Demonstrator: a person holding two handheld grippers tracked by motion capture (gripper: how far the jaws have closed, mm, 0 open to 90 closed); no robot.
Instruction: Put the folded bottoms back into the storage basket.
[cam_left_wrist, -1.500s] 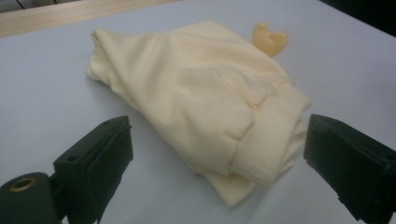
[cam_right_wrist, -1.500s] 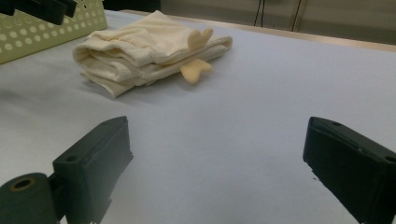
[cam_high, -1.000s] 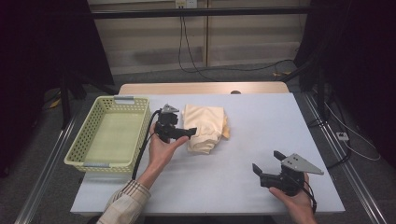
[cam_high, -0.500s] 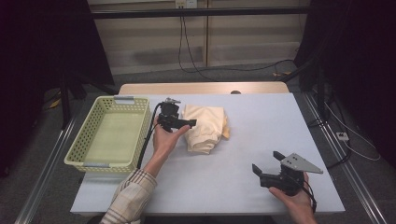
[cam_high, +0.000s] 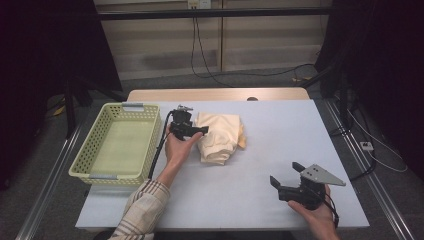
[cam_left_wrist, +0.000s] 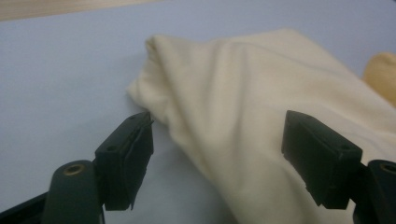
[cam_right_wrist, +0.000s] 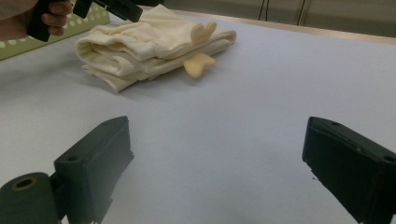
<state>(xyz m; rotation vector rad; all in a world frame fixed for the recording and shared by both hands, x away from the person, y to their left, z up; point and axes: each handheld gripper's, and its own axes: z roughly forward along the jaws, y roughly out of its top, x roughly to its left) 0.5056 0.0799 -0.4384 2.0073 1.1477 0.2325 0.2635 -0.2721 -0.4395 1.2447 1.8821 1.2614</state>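
A: We start at the folded cream cloth (cam_high: 219, 137), lying on the bench (cam_high: 270, 150) at centre frame in the high view, just right of the green basket (cam_high: 117, 145). In the right gripper view it sits in the upper left.

B: And our left claw (cam_left_wrist: 217, 154) has its jaws apart, straddling the near corner of that cloth, with nothing pinched yet.

A: That's our worry. One jaw sits right at the fold's edge, so if we close here we judge it may catch only the top layer, and the bundle could unfold on the lift.

B: Or the low jaw could push the cloth along the bench rather than get under it.

A: Our right claw (cam_high: 292, 181) rests with jaws wide apart at the lower right of the high view, well apart from the cloth.

B: Against a second ago, the left claw has shifted from the cloth's near left side up towards its top left corner. The right one hasn't budged.
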